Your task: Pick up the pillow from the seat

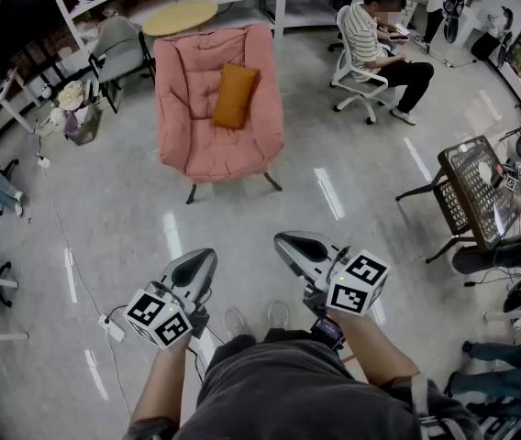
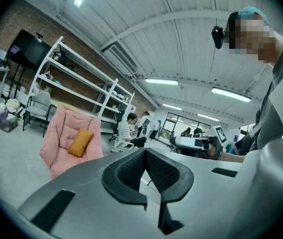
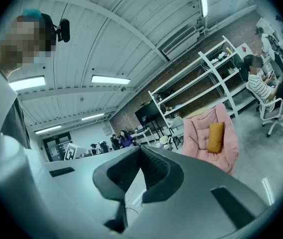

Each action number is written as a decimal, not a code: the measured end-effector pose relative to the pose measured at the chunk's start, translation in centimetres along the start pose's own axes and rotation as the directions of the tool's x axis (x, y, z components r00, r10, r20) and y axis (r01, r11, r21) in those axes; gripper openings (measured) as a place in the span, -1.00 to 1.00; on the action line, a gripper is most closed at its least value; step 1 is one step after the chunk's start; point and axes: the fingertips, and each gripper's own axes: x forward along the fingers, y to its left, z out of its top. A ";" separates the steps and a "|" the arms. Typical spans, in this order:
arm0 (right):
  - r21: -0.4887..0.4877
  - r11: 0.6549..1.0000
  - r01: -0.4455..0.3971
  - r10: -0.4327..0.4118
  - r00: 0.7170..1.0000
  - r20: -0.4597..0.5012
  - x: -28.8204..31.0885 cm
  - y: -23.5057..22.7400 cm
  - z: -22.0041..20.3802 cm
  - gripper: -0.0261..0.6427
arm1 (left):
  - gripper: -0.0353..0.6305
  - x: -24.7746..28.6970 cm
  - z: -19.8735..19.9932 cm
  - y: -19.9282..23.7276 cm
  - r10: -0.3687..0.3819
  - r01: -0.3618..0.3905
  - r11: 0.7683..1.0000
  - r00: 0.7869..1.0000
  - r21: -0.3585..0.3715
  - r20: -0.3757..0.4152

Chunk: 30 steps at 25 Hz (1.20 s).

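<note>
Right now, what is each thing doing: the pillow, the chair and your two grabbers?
Orange rectangular fabric pillow: leaning upright against the chair's backrest, untouched.
Pink padded armchair: standing, holding only the pillow.
Left gripper: jaws shut, empty, far from pillow.
Right gripper: jaws shut, empty, far from pillow.

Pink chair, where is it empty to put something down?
The pink chair's seat in front of the orange pillow is bare. So is the floor before the chair. Crowded: the right side, by the black mesh table.
</note>
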 end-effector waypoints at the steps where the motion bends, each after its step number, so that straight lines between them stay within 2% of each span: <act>1: -0.002 1.000 -0.001 0.001 1.000 -0.006 0.0 0.0 -0.1 -0.88 | -0.87 0.0 -0.1 0.1 0.004 -0.004 1.000 1.000 0.003 -0.005; 12: 0.004 0.999 -0.039 0.039 0.997 -0.063 -0.2 -1.9 -1.1 -0.88 | -0.87 1.2 -1.5 0.4 0.049 -0.049 0.999 0.999 -0.009 -0.011; 20: 0.021 0.999 -0.041 0.042 0.998 -0.046 -0.7 -4.4 0.9 -0.88 | -0.87 2.7 -1.1 0.3 0.088 -0.088 0.996 0.996 -0.017 -0.006; 30: 0.063 0.998 -0.014 0.017 0.999 -0.051 0.8 -8.0 0.9 -0.88 | -0.87 5.7 -0.9 3.1 0.068 -0.068 0.997 0.998 -0.032 -0.001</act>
